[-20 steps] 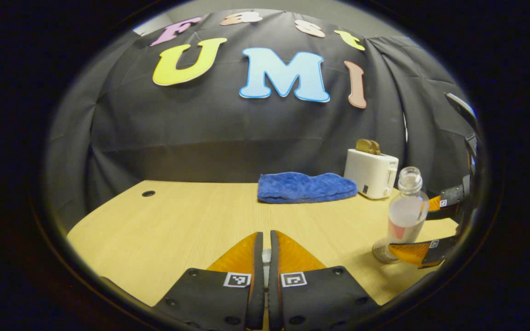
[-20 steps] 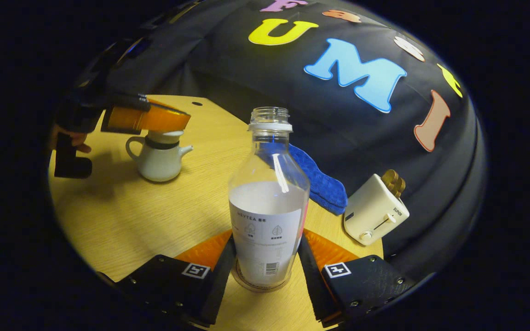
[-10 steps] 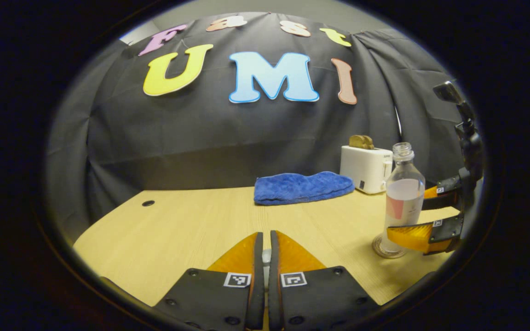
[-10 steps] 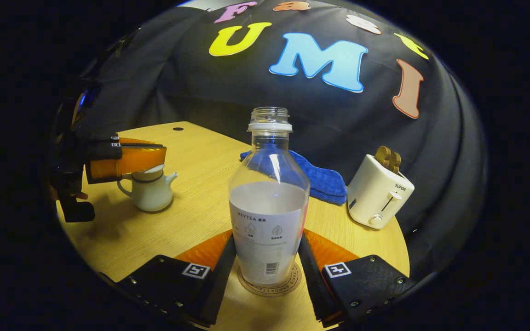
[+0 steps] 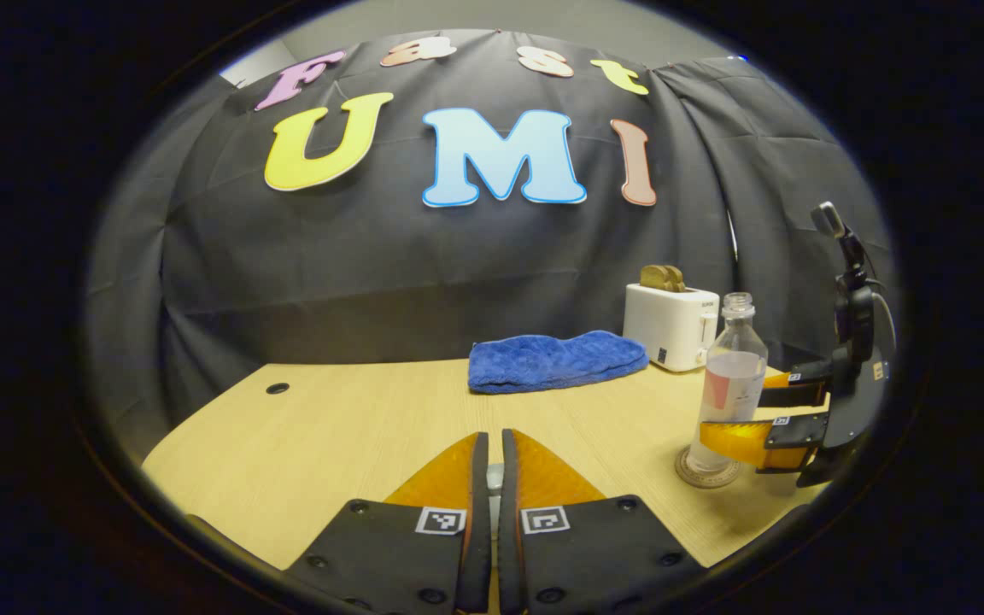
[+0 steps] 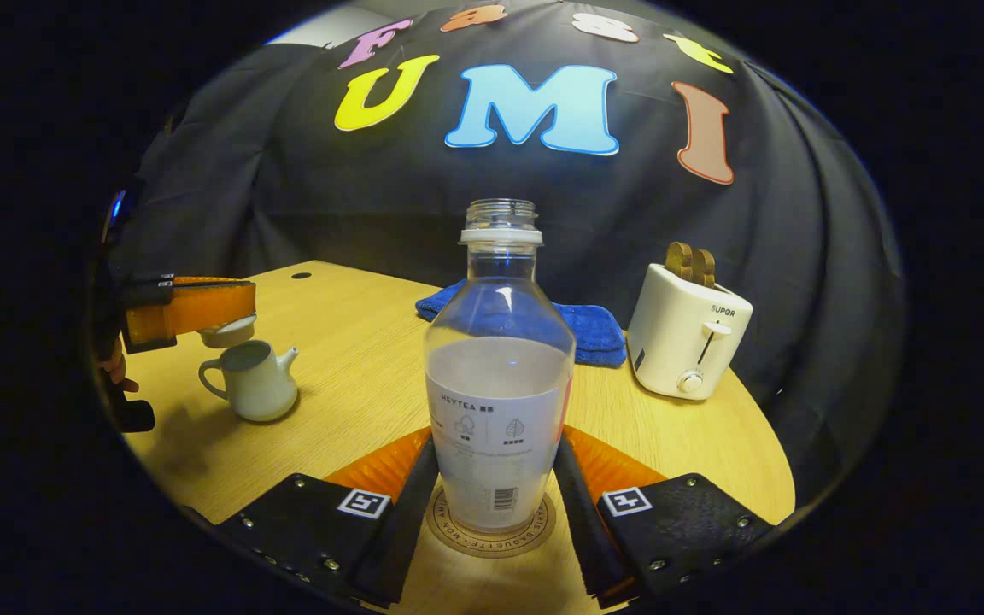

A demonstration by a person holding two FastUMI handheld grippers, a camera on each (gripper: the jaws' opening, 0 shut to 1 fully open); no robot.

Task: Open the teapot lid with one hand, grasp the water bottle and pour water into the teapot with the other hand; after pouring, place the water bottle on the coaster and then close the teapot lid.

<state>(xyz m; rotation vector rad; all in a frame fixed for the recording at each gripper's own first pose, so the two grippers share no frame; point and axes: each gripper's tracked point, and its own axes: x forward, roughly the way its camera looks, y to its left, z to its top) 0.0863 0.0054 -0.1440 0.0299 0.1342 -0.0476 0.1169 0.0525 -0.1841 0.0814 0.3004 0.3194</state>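
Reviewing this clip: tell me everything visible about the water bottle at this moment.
The water bottle is clear plastic, capless, with a white neck ring and a printed label on its lower half. It looks roughly half full. It stands upright on the round coaster, on the wooden table. The right claw has a finger on either side of its lower body; actual contact cannot be confirmed. In the left gripper view it stands before the white toaster.

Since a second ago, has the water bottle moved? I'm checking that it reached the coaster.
Yes. The water bottle has come down upright onto the coaster, nearer the toaster, with the right gripper at its sides.
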